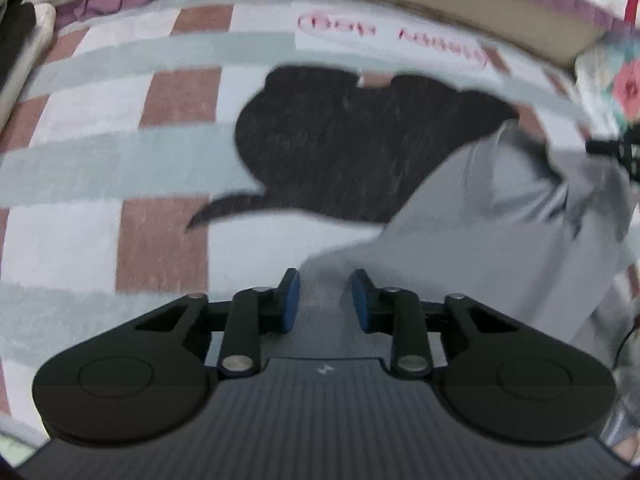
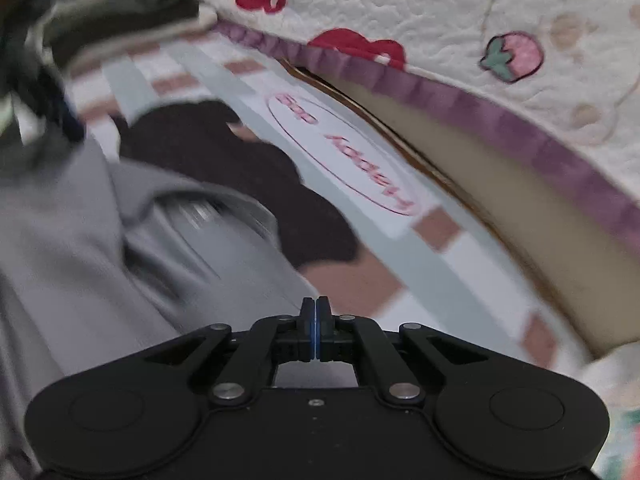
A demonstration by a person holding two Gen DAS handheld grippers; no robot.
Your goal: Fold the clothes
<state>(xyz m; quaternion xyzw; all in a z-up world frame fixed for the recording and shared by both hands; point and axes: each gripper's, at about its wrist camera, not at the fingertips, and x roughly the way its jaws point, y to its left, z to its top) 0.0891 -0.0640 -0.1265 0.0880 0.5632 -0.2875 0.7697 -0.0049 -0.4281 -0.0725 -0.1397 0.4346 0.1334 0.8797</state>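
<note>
The grey garment lies rumpled over a dark garment on the checked mat, the left gripper with jaws parted astride its near edge, seemingly to pinch it, while the right gripper has jaws pressed together, whether on cloth I cannot tell.

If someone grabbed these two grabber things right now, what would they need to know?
Left gripper: open, a strip of the grey garment lies between its fingers, not pinched.
Right gripper: shut; whether any cloth is caught is hard to tell.
The grey garment lies bunched on the checked mat, overlapping a dark garment spread flat behind it.
Done: no neat fold visible yet.
Left: spread and fold the grey one, then the dark one.
</note>
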